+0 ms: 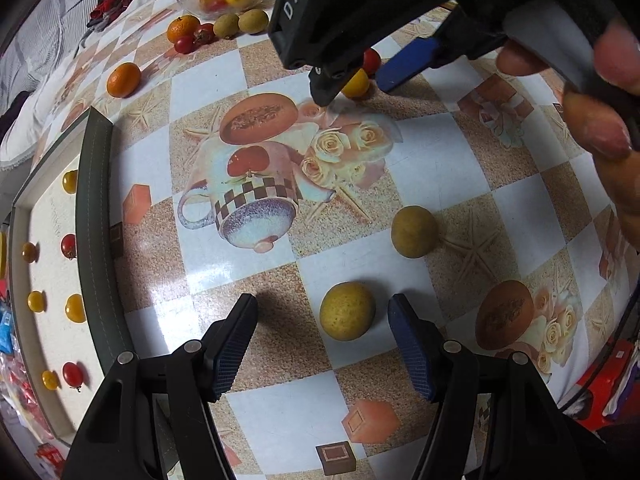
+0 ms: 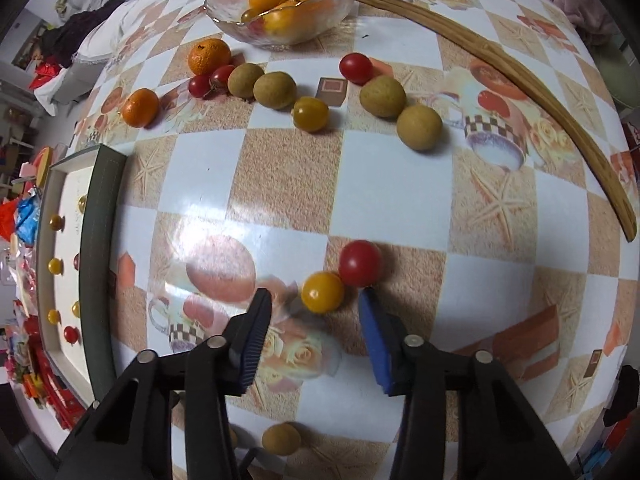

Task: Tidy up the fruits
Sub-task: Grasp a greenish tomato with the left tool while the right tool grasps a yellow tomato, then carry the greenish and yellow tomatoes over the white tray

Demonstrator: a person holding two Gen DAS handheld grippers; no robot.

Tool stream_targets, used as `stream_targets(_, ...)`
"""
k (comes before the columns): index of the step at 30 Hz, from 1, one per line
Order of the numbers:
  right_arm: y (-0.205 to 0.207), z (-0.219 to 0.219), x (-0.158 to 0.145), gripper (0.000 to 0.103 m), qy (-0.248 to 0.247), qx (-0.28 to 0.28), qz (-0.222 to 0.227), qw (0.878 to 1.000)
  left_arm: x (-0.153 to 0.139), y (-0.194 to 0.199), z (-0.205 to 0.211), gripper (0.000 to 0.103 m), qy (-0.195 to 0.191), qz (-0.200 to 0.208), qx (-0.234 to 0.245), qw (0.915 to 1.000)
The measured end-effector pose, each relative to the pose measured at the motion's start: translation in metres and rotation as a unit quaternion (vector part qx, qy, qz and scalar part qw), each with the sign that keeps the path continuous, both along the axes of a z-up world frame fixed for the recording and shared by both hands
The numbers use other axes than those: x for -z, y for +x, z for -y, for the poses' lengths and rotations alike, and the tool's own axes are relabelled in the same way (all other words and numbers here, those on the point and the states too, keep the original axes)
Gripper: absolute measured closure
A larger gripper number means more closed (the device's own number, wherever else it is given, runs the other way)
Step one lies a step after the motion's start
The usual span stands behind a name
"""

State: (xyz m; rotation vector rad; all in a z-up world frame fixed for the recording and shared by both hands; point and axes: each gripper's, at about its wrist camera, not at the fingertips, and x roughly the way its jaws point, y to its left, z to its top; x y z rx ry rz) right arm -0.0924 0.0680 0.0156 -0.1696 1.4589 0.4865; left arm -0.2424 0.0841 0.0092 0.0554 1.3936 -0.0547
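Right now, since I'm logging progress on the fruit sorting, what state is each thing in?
Left gripper: open, straddling a yellow-green fruit.
Right gripper: open, yellow tomato just ahead, untouched.
Red tomato: on the table, touching the yellow tomato.
Glass bowl: upright, holding fruit.
Tray: holds sorted tomatoes.

Glass bowl (image 2: 280, 4) of fruit at the table's (image 2: 400, 200) far edge. Loose fruit row (image 2: 276, 90) just before it. Tray (image 2: 100, 260) along the left edge, small tomatoes (image 1: 74, 308) in it. Two tomatoes (image 2: 340, 276) touching, mid-table.
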Motion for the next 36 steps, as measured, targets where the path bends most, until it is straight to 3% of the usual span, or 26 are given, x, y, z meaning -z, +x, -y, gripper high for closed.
stream_targets(2, 0.002, -0.002, 0.0, 0.081, -0.008, 0.001, 0.005, 1.0, 0.003, 0.003, -0.002, 0.043, -0.01, -0.003, 0.001, 0.9999)
stream_targets(3, 0.002, 0.0, 0.0, 0.081, -0.006, 0.001, 0.003, 1.0, 0.002, 0.003, -0.001, 0.046, -0.012, -0.003, 0.002, 0.9999)
stream_targets(5, 0.002, 0.005, -0.002, 0.081, 0.0, 0.007, 0.001, 1.0, -0.001, 0.004, 0.001, 0.063, -0.018, -0.005, 0.004, 0.9998)
stream_targets(8, -0.006, 0.035, -0.011, 0.081, 0.015, 0.02, -0.006, 1.0, -0.005, 0.007, -0.006, 0.076, -0.048, -0.013, -0.01, 0.9987)
stream_targets(11, -0.016, 0.054, -0.014, 0.081, 0.021, 0.031, -0.015, 0.999, -0.006, 0.01, -0.021, 0.076, -0.093, -0.024, -0.035, 0.9948)
stream_targets(16, -0.038, 0.078, -0.013, 0.081, 0.025, 0.051, -0.035, 0.998, -0.006, 0.01, -0.029, 0.076, -0.112, -0.037, -0.044, 0.992)
stream_targets(27, -0.064, 0.091, -0.029, 0.081, 0.037, 0.066, -0.046, 0.996, -0.031, 0.004, -0.05, 0.076, -0.121, -0.027, -0.039, 0.9915)
stream_targets(36, -0.062, 0.056, -0.049, 0.081, 0.039, 0.037, -0.033, 0.998, -0.054, 0.001, -0.089, 0.076, -0.116, 0.005, -0.074, 0.9905)
